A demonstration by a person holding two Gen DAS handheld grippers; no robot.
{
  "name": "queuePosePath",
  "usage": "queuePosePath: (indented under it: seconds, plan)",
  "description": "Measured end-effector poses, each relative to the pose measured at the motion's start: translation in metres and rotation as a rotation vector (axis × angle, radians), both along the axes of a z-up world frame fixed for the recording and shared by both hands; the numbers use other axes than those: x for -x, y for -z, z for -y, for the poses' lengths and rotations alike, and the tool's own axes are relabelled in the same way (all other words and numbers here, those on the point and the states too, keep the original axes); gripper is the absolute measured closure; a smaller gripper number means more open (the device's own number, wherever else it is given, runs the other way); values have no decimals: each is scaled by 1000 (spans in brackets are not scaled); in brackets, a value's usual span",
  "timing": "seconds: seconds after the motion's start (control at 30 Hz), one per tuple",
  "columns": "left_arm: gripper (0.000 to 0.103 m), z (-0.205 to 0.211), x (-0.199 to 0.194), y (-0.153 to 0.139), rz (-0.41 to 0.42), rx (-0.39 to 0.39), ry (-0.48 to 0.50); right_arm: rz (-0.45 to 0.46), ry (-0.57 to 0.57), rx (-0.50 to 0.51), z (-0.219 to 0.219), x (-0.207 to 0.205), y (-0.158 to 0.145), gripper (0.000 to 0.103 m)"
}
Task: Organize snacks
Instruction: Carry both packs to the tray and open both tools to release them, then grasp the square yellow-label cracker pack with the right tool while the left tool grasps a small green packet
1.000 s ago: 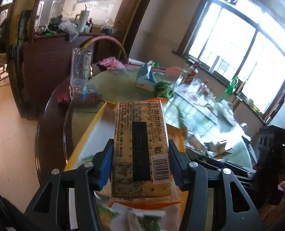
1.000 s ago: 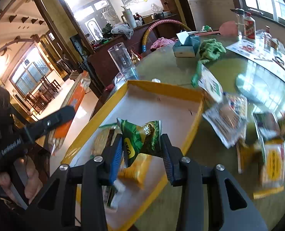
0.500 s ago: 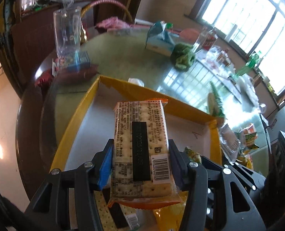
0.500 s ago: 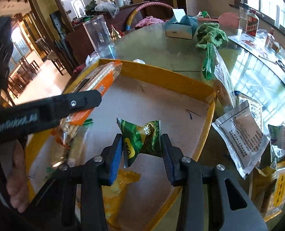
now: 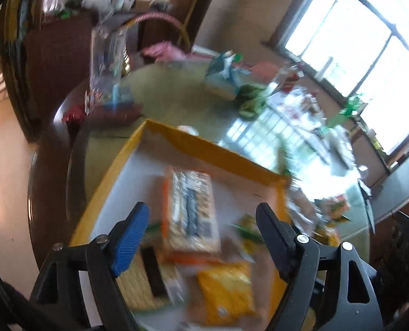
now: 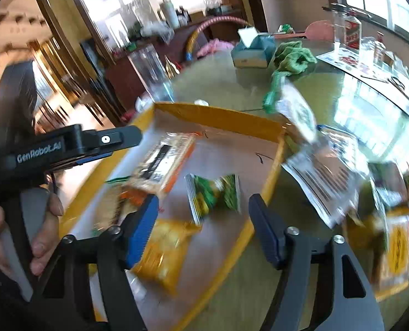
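Opening both at once, my left claw [image 5: 201,230] spreads over the cracker pack [image 5: 190,212] in the yellow tray [image 5: 204,144]; my right claw [image 6: 203,227] spreads around the green packet [image 6: 214,194], untouched.

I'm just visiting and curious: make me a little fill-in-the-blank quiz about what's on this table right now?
1. The cracker pack lies inside the tray, whose rim is coloured ____.
2. The small snack packet between the right gripper's opening jaws is mostly ____.
3. The left gripper, its jaws opening, grips ____.
4. Behind the tray stands a teal box of ____.

Missing words: yellow; green; nothing; tissues
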State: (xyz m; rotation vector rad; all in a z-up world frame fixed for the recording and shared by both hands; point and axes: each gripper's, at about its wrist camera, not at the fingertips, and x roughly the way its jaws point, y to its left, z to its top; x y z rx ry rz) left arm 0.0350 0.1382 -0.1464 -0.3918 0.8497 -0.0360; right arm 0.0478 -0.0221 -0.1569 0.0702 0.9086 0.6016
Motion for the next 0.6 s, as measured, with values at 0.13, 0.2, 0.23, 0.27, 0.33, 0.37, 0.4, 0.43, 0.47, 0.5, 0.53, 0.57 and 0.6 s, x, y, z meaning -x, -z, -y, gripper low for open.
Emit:
queuePosePath:
  seconds: [0.13,0.2,0.23,0.27,0.33,0.37,0.4,0.43,0.47,0.5,0.53,0.57,0.6]
  plan:
    - [23,38,41,-12,66,-9,28,12,18,-106,48,39,-11,25]
    - [23,67,59,-14,101,4,50,15,34,-142,74,56,-12,24]
    - [22,76,64,-15,109,11,62,11,52,-150,90,65,-10,24]
    - [22,87,67,-14,113,16,86,9,81,-149,106,72,-8,24]
    - [22,112,72,-11,103,24,142,1,137,-155,136,81,-5,23]
    - [22,124,72,-9,99,27,168,-4,156,-162,149,84,-3,23]
    - [22,132,70,-7,91,26,186,-9,176,-163,162,85,0,23]
    - [22,142,68,-4,81,16,199,-11,204,-156,175,87,2,23]
    - [22,150,67,-1,72,3,213,-11,227,-148,186,87,5,23]
    - [22,158,64,2,60,-14,227,-13,246,-141,194,87,8,23]
    - [22,163,61,4,47,-24,231,-15,259,-136,201,84,11,23]
    - [22,165,61,5,39,-27,233,-17,263,-119,204,79,14,23]
    - [22,166,59,6,33,-25,237,-24,266,-100,205,72,18,23]
